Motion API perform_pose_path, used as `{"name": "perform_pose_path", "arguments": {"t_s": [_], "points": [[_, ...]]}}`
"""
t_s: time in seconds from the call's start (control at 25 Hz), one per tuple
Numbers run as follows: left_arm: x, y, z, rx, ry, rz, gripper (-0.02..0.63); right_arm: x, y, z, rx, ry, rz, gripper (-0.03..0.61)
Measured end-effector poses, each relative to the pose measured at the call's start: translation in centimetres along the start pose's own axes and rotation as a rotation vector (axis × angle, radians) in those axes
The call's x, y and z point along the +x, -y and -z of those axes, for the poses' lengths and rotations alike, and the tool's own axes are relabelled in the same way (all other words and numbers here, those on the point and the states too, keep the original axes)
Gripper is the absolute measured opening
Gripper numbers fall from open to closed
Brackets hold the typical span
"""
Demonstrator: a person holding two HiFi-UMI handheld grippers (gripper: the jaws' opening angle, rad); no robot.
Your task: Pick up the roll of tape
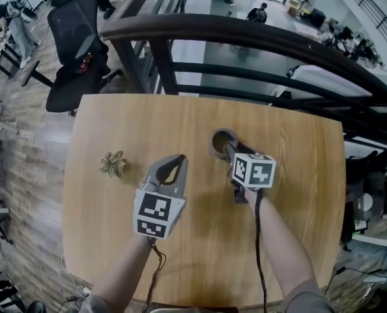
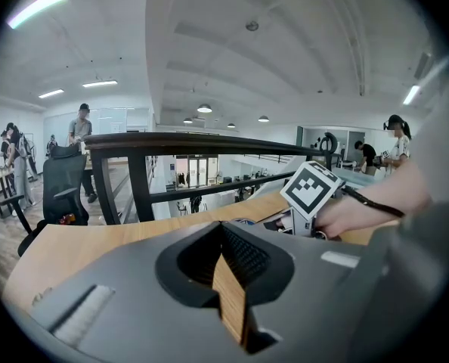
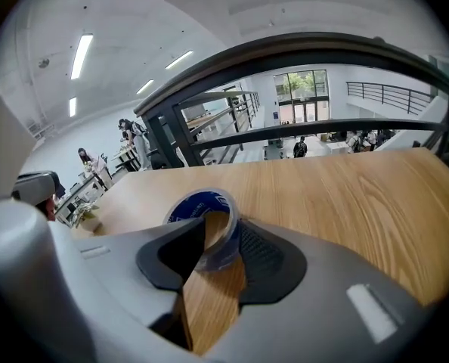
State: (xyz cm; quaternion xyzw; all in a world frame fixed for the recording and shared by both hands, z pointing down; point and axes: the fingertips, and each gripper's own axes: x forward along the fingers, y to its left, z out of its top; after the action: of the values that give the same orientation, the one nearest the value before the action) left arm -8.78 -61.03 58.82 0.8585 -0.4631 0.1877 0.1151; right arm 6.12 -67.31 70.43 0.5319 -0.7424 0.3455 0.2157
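Observation:
A roll of clear tape with a blue core [image 3: 200, 204] lies flat on the wooden table [image 1: 298, 175], also seen as a grey ring [image 1: 222, 141] in the head view. My right gripper [image 3: 212, 231] is down at the roll's near right side [image 1: 230, 154]. Its right pad stands just outside the roll's wall and its left jaw reaches over the hole. A strip of wood shows between the left jaw and the wall, so I read the jaws as open around it. My left gripper [image 1: 172, 163] hovers to the left of the roll, open and empty [image 2: 224, 233].
A small green plant [image 1: 113, 164] sits on the table's left part. A dark railing [image 1: 245, 34] runs just behind the table's far edge. A black office chair [image 1: 76, 51] stands beyond the far left corner. People stand in the background of both gripper views.

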Motion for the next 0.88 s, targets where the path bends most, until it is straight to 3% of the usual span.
{"name": "perform_pose_path", "arguments": {"t_s": [0.2,0.4,0.6,0.88], "points": [[-0.4,0.3,0.5,-0.002,-0.007,0.001,0.002,-0.2,0.1,0.8,-0.047,-0.038,0.049,0.066],[-1.2,0.8,-0.3,-0.011,0.011,-0.005,0.002,-1.5,-0.1,1.0,-0.095,-0.036,0.067,0.054],[-2.9,1.2,-1.8,0.004,0.031,-0.017,0.002,-5.1,-1.4,-1.2,-0.118,0.036,0.048,0.054],[-7.2,2.2,-7.6,0.035,0.119,-0.038,0.002,-14.2,-4.9,-7.7,-0.155,0.209,-0.005,0.054]]}}
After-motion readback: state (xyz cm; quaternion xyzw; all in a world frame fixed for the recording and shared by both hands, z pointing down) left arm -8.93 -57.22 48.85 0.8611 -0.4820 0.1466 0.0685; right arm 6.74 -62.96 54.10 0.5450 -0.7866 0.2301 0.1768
